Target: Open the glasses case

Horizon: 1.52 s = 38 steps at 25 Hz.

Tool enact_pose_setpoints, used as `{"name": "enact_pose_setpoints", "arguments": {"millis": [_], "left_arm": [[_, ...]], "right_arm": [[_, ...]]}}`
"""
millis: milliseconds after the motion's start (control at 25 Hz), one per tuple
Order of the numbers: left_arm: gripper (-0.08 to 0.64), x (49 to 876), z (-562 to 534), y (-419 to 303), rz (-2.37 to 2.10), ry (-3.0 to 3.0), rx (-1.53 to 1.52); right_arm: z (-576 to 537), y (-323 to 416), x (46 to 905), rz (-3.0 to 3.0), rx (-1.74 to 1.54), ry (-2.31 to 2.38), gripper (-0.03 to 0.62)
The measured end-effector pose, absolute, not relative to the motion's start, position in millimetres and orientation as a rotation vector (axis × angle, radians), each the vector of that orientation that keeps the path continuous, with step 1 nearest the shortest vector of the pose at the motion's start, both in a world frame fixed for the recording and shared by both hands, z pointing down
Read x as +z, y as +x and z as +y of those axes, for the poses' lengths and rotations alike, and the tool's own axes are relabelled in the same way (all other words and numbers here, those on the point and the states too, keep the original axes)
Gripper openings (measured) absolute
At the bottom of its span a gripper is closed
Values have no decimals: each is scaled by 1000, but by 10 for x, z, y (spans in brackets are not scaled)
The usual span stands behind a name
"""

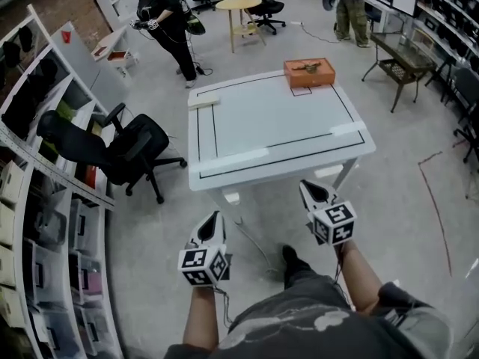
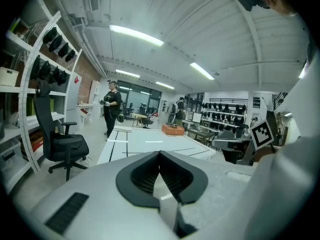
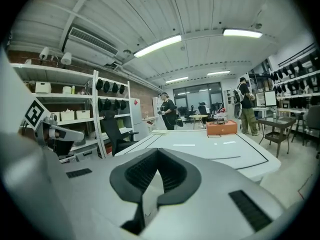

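An orange box-shaped case (image 1: pixel 309 72) with a small dark object on its lid sits at the far right corner of the white table (image 1: pixel 277 126). It also shows far off as the orange case (image 2: pixel 173 129) in the left gripper view and as the orange case (image 3: pixel 221 128) in the right gripper view. My left gripper (image 1: pixel 213 217) and right gripper (image 1: pixel 307 188) hang in the air short of the table's near edge, well away from the case. Both point toward the table. The left gripper (image 2: pixel 160 154) and the right gripper (image 3: pixel 158 151) are shut, with nothing between the jaws.
A black office chair (image 1: pixel 112 148) stands left of the table beside storage shelves (image 1: pixel 37 200). A flat white object (image 1: pixel 203 101) lies at the table's far left corner. A person (image 1: pixel 168 21) stands beyond the table, another person (image 1: pixel 350 6) at the back right. A metal bench (image 1: pixel 400 66) stands right.
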<state>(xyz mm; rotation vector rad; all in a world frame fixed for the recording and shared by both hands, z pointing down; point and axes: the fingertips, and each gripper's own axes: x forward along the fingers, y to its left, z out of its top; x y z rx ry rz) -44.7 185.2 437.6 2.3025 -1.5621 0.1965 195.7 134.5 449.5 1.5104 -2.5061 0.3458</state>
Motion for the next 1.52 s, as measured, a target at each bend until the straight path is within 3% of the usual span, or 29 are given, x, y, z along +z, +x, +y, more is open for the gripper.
{"name": "enact_pose_setpoints", "arguments": {"millis": [600,1040,1520], "left_arm": [[2,4454,365,-173,-1779,2143,226],[2,4607,-204,-660,-1800,2097,234],[2,4784,-1600,-1317,-1742,2111,223]], "right_arm": [[-457,2271,4506,-2614,320,1315,0],[-1034,1706,4754,-2612,371,1221,0],[-2361,1019,4728,-2583,314,1246,0]]}}
